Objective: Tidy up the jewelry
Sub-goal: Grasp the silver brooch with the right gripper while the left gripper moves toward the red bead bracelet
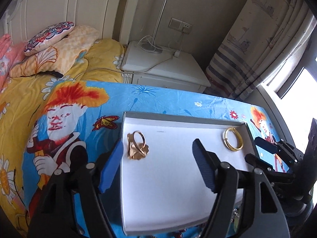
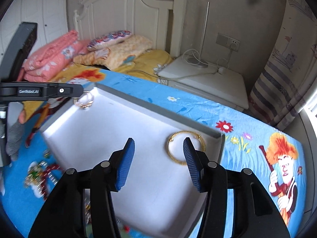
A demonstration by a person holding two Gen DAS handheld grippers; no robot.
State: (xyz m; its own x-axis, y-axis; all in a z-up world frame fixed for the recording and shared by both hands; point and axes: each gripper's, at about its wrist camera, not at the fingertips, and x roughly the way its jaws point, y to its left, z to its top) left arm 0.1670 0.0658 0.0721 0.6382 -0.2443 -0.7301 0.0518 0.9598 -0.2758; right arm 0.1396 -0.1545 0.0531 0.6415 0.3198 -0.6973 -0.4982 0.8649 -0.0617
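Bedside table, blue cartoon cloth [image 1: 158, 97]: white tray [image 1: 178, 123] holds gold ring [image 1: 136, 145] and bangle [image 2: 186, 147]; left gripper [image 1: 158, 164] and right gripper [image 2: 158, 164] both spread, empty; fetch loose pieces [image 2: 39, 176] beside tray gently.

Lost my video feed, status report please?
Left tool open, empty. Right tool open, empty. Gold bangle and rose-gold piece in white tray. Nothing blocking.

The left black hand-held gripper with ribbed blue pads [image 1: 158, 165] is held with its jaws spread wide, gripping nothing. Beside it, the right black hand-held gripper with ribbed blue pads [image 2: 159, 163] likewise gapes, its fingers angled forward and down.
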